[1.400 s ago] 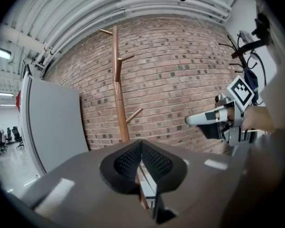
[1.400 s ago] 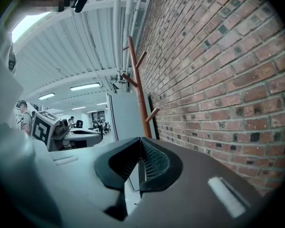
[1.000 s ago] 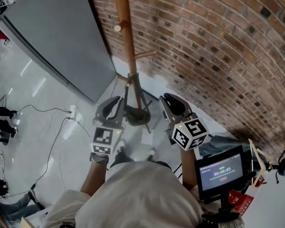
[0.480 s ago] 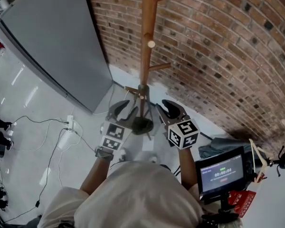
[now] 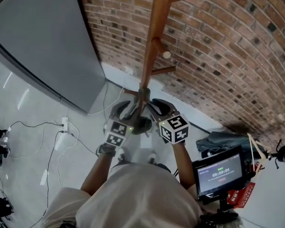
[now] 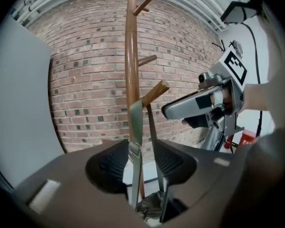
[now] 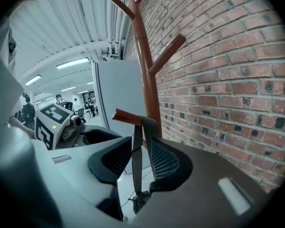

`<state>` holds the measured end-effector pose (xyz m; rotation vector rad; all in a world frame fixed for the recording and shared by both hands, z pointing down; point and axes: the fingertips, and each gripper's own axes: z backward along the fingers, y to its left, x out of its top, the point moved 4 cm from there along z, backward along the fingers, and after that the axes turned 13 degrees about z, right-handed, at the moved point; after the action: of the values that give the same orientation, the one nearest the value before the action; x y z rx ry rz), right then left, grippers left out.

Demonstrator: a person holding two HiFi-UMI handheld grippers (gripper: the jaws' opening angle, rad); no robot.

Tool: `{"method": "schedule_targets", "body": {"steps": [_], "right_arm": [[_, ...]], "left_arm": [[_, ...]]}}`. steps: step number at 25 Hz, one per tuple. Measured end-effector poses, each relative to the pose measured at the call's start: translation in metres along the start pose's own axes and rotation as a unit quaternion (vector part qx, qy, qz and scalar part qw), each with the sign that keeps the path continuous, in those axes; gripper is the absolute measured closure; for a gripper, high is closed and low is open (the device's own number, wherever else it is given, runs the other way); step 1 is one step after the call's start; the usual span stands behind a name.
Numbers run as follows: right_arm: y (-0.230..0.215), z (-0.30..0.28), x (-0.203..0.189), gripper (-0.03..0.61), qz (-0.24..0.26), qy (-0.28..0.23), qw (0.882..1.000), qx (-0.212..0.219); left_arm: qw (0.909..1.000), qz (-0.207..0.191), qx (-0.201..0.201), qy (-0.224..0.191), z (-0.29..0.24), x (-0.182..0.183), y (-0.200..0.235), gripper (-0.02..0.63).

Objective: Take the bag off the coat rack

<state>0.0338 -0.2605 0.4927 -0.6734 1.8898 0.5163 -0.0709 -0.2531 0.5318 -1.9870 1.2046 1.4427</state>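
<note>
The soft, likely light bag (image 5: 141,125) hangs by a limp strap (image 6: 135,141) from a low peg (image 6: 156,91) of the rack (image 5: 154,37), with the left gripper (image 5: 122,112) at its 9 o'clock and the right gripper (image 5: 159,109) at 3, both sets of fingers just opened wide and straddling the strap unpinched, which is best grasped near the peg.

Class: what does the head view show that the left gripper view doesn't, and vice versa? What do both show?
Head view only: the monitor and the floor power strip. Left gripper view only: the bag strap running between the left gripper's parted jaws, which have just been opening. Both: the coat rack and the brick wall.
</note>
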Motion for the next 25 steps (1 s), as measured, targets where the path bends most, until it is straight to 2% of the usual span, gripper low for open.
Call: {"method": "schedule_targets", "body": {"steps": [7, 11, 16, 22, 25], "right_arm": [[-0.006, -0.022, -0.012, 0.453, 0.017, 0.028, 0.999, -0.030], [-0.003, -0.035, -0.024, 0.446, 0.033, 0.053, 0.998, -0.024], [-0.004, -0.044, -0.027, 0.446, 0.029, 0.055, 0.998, -0.024], [-0.006, -0.050, -0.031, 0.451, 0.029, 0.069, 0.997, -0.024], [-0.007, -0.052, -0.034, 0.483, 0.025, 0.075, 0.996, -0.027]], "left_arm": [[0.9995, 0.003, -0.007, 0.032, -0.020, -0.016, 0.011, 0.445], [0.9984, 0.017, -0.009, 0.053, -0.030, -0.027, 0.012, 0.448], [0.9980, 0.027, -0.012, 0.056, -0.041, -0.032, 0.012, 0.452], [0.9979, 0.040, -0.012, 0.050, -0.046, -0.032, 0.011, 0.516], [0.9973, 0.052, -0.016, 0.049, -0.047, -0.034, 0.009, 0.543]]}}
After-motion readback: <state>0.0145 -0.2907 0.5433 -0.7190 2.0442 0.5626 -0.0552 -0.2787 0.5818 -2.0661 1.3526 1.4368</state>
